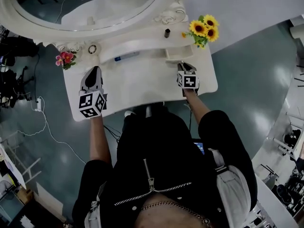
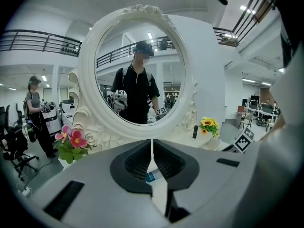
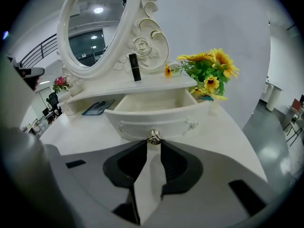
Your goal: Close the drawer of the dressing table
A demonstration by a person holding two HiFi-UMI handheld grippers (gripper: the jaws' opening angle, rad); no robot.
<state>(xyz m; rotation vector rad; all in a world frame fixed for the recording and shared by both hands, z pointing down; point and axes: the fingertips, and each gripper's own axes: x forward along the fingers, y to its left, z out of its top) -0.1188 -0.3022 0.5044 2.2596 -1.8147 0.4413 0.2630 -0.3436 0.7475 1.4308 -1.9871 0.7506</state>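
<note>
The white dressing table (image 1: pixel 142 84) has a small drawer (image 1: pixel 176 55) pulled open at its right, under the shelf. In the right gripper view the drawer (image 3: pixel 152 120) looks empty, and its metal knob (image 3: pixel 153 137) sits right at my jaw tips. My right gripper (image 3: pixel 154 144) has its tips against both sides of the knob; in the head view the right gripper (image 1: pixel 184 64) points at the drawer front. My left gripper (image 1: pixel 94 70) hovers over the table's left part, away from the drawer. The left gripper (image 2: pixel 152 144) is shut with nothing between its jaws.
Sunflowers (image 1: pixel 204 30) stand right of the drawer and pink flowers (image 1: pixel 65 59) at the table's left corner. A black tube (image 1: pixel 167 33) stands on the shelf; a blue-and-white tube (image 1: pixel 126 57) lies under it. The oval mirror (image 2: pixel 137 13) rises behind. A person (image 2: pixel 35 113) stands far left.
</note>
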